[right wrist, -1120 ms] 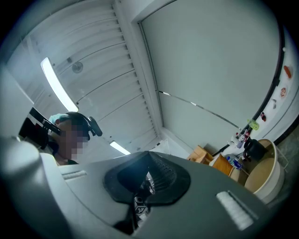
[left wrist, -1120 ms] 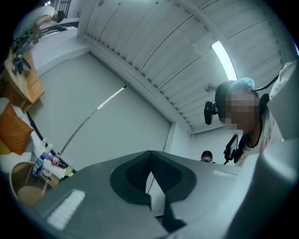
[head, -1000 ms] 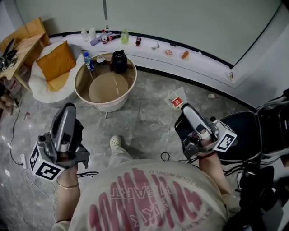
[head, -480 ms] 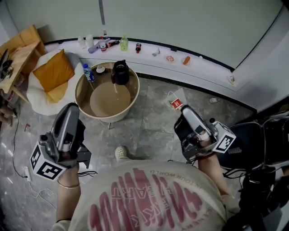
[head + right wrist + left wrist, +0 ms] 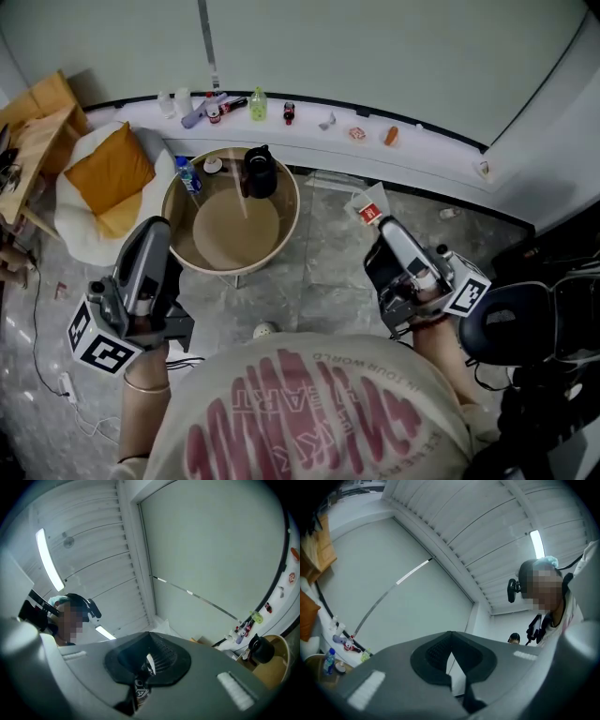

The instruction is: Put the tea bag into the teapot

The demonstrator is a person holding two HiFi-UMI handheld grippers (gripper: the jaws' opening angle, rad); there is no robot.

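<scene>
The black teapot [image 5: 259, 172] stands at the far side of a round tan table [image 5: 284, 223]; the right gripper view shows the teapot [image 5: 260, 648] low at the right. My right gripper [image 5: 386, 225] points up and forward, right of the table, shut on the tea bag [image 5: 368, 208], a white sachet with a red tag sticking out past the tips. In the right gripper view the tea bag [image 5: 149, 663] sits pinched in my right gripper [image 5: 147, 656]. My left gripper [image 5: 157, 227] is shut and empty, left of the table, its pads meeting in the left gripper view [image 5: 451, 645].
On the table stand a blue-capped water bottle [image 5: 188, 175] and a small cup [image 5: 214, 166]. A white chair with an orange cushion [image 5: 111, 169] is left of it. Several bottles and small items line the curved ledge [image 5: 309, 108]. A dark office chair [image 5: 511, 323] is at right.
The table and teapot have come closer and shifted right in the head view as the person steps forward. Both grippers keep their pose, and the tea bag stays in the right one.
</scene>
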